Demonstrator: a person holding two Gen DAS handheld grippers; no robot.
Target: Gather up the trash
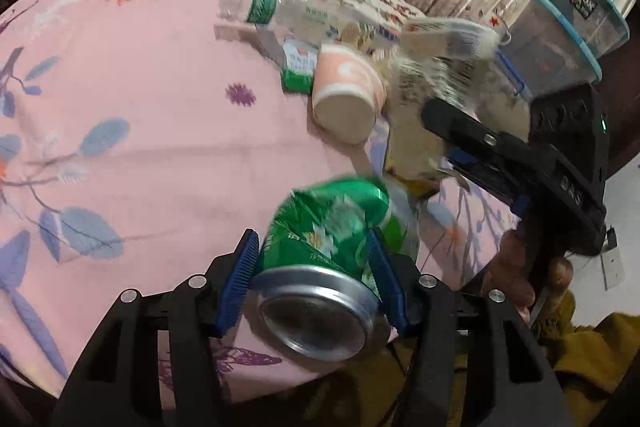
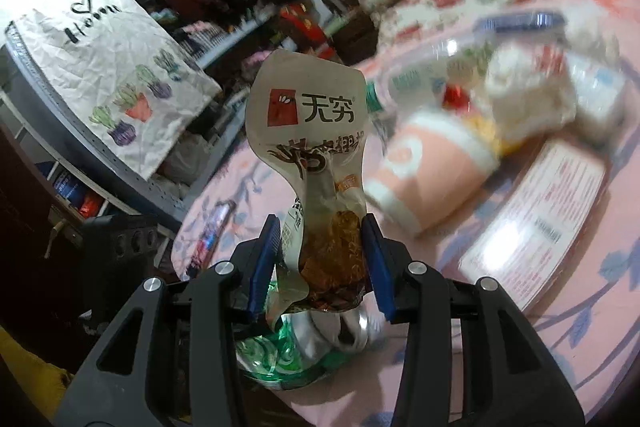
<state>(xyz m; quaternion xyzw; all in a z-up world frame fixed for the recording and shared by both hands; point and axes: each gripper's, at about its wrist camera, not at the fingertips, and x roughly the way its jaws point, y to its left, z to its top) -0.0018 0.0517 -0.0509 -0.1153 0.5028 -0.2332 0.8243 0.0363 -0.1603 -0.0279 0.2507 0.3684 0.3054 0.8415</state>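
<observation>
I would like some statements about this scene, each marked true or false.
1. The left gripper has a crushed green can between its pads. True.
2. The right gripper is empty. False: it holds a snack wrapper.
3. The paper cup stands upright. False: it lies on its side on the pink bedsheet.
4. A clear plastic bottle lies on the bed beyond the cup. True.
5. The can stands on a wooden floor. False: it lies at the edge of the bedsheet.
</observation>
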